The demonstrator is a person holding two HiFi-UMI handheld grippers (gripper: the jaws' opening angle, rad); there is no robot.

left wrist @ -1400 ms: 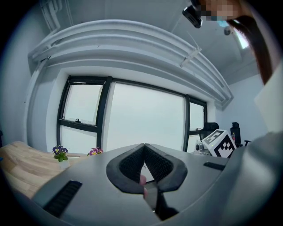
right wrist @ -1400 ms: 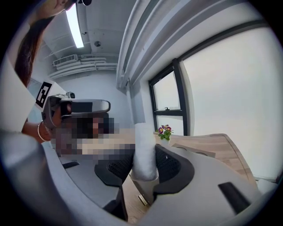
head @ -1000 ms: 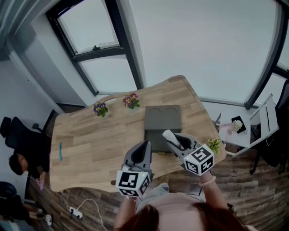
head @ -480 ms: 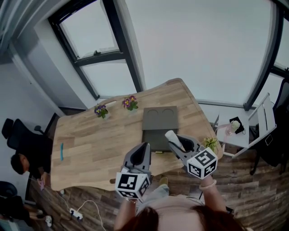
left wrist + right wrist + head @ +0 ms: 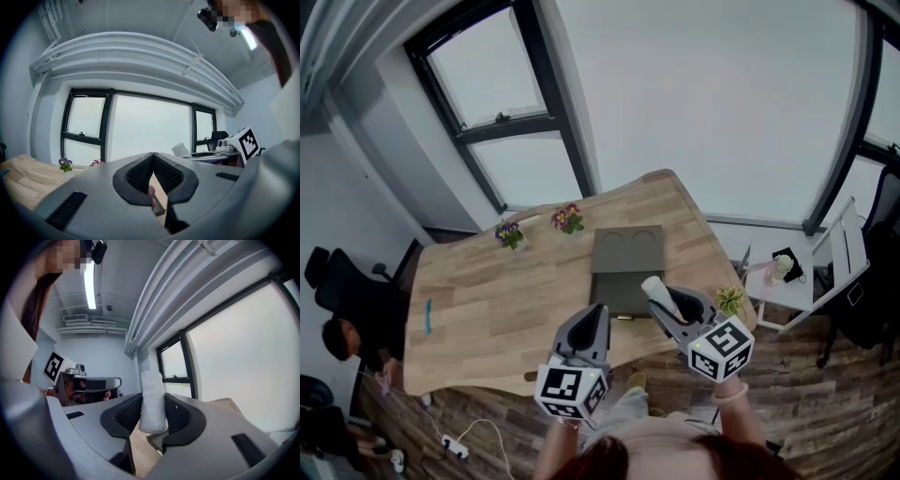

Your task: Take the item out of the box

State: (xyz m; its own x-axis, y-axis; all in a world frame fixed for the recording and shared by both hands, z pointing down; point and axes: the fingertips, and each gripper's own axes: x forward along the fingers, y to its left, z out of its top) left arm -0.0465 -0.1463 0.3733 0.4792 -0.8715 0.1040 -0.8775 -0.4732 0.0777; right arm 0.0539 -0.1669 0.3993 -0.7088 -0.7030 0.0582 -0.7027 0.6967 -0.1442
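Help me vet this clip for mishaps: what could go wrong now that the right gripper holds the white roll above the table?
1. The right gripper grips the white roll only at one end, and most of it stands clear of the pads, so it could tilt or slip out.
2. A small potted plant sits at the table edge beside that gripper. A sideways swing might knock it off.
3. The open box lies just ahead and could be bumped.

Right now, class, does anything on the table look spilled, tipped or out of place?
Nothing stands out. The grey box lies open and flat on the table, both flower pots stand upright, and the right hand-held gripper grips the white roll.
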